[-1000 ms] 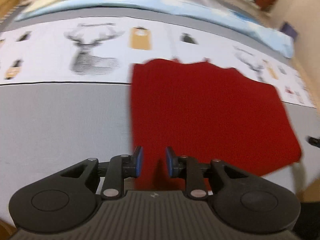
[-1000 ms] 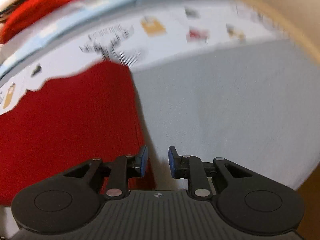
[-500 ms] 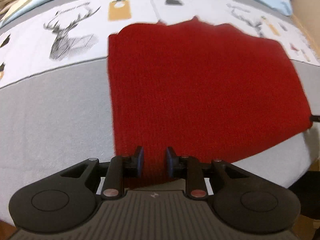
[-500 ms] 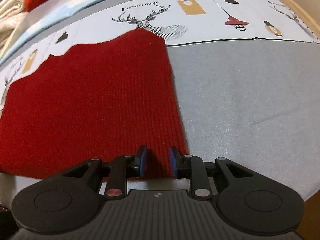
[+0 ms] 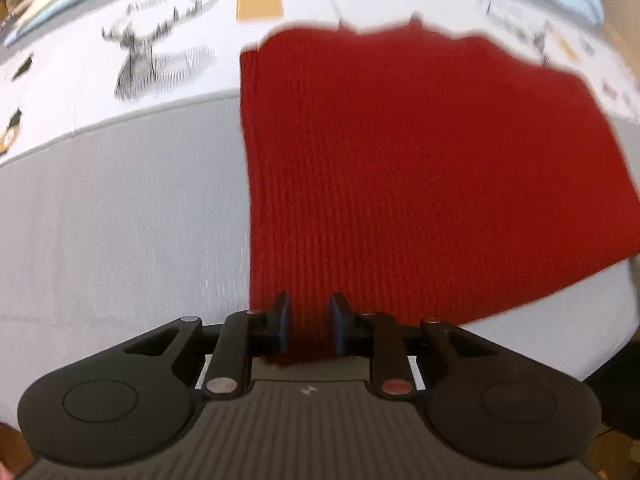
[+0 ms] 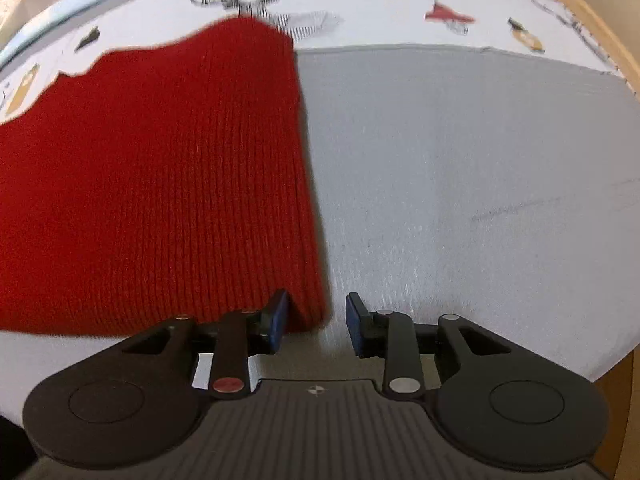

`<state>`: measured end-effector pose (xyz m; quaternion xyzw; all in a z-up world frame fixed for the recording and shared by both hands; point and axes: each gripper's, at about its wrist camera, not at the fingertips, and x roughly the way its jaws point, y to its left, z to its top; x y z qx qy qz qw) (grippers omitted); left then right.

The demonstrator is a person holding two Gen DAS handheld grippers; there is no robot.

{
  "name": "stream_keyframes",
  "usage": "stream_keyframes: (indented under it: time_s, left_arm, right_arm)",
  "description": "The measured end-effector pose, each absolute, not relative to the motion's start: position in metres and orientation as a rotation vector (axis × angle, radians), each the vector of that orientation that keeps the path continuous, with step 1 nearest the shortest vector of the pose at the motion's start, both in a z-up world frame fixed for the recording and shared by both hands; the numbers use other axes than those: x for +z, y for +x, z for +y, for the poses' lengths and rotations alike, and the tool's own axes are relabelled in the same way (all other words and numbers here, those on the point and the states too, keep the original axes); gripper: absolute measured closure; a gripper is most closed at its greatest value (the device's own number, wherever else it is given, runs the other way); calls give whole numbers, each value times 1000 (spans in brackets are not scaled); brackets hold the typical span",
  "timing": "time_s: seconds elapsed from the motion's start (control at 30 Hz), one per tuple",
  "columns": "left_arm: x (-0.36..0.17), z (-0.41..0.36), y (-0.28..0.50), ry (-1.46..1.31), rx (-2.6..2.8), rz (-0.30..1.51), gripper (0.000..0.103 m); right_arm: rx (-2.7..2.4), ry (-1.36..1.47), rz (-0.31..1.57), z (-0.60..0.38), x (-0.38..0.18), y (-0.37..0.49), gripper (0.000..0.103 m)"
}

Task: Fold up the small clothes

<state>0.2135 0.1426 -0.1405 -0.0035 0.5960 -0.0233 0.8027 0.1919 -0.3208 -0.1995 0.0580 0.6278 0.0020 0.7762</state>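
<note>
Red knit cloth (image 6: pixel 152 184) runs off the left edge — far prints (image 5: pixel 160 60) blurred.

- Lettering printed above the deer head (image 6: pixel 266 0) on the bedsheet (image 6: pixel 460 152) is too blurred to read.
- The orange tag print (image 5: pixel 259 0) carries marks, also illegible.

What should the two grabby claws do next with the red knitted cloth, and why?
Probably close both on the near edge. The red ribbed knitted cloth lies flat on the grey bedsheet. The left gripper has its near edge between its open fingers, and the right gripper is open astride the near right corner. Pinching first would let them lift that edge and fold it away.
</note>
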Motion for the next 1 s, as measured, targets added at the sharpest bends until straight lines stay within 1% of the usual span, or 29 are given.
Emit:
stream_keyframes:
  time_s: [0.13,0.3,0.33,0.37,0.4,0.43,0.53,0.57,0.6,0.63,0.7,0.77,0.8,0.87,0.9,0.93,1.0]
  left_arm:
    - [-102,159,205,-101,-15,1128,74]
    - [-54,191,193,-121,111,1049,70]
    - [-42,197,186,-132,123,1013,68]
    - [-33,201,180,-137,134,978,65]
    - [-24,205,171,-140,152,940,59]
    - [-19,209,163,-142,169,908,57]
    - [-23,216,138,-138,214,819,56]
    - [-28,219,132,-136,231,814,56]
    - [-34,225,136,-149,256,873,57]
    - [-35,230,134,-177,263,881,57]
    - [-31,236,129,-163,255,840,56]
    - [-30,240,126,-135,269,839,55]
    - [-31,244,126,-143,272,844,55]
    - [-34,255,124,-162,274,847,55]
    - [-34,260,123,-166,283,848,55]
    - [-34,266,121,-172,294,848,55]
    - [-36,280,113,-196,312,845,55]
  right_arm:
    - [-2,138,1196,-319,-165,191,70]
    - [49,101,1031,-300,-113,179,68]
    - [66,107,1003,-295,-104,175,64]
    - [88,113,973,-289,-94,169,63]
    - [110,115,945,-281,-83,166,61]
    - [129,115,918,-274,-78,160,59]
    - [164,134,868,-260,-73,148,59]
    - [171,144,862,-256,-74,144,59]
    - [175,153,868,-250,-78,140,59]
    - [166,156,888,-244,-82,138,59]
    - [162,187,892,-234,-85,139,59]
    - [180,173,880,-216,-83,137,59]
    - [191,152,876,-206,-82,136,60]
    - [218,131,875,-187,-82,135,71]
    - [238,139,876,-179,-83,137,81]
    - [256,152,877,-171,-83,138,86]
    - [284,167,879,-154,-85,140,86]
